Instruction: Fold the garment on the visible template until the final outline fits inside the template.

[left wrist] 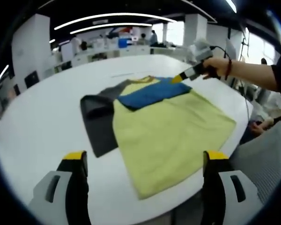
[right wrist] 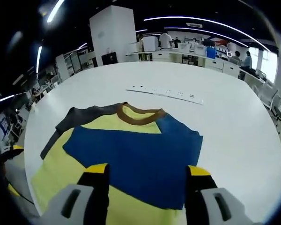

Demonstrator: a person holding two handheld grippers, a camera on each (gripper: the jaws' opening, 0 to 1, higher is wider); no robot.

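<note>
Your left gripper [left wrist: 143,161] hangs released above the table's [left wrist: 37,126] near edge, gripping nothing. The garment [left wrist: 171,126] lies flat mid-table, blue sleeve [right wrist: 136,154] folded across it. Beyond, your right gripper [right wrist: 145,176] hovers over that sleeve, jaws apart.

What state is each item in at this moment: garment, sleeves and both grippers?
Yellow short-sleeved T-shirt with brown collar: flat on the white round table, not yet folded small.
Blue sleeve: folded across the chest.
Dark grey sleeve: spread outward.
Left gripper: open, empty.
Right gripper: open over the blue sleeve.
</note>
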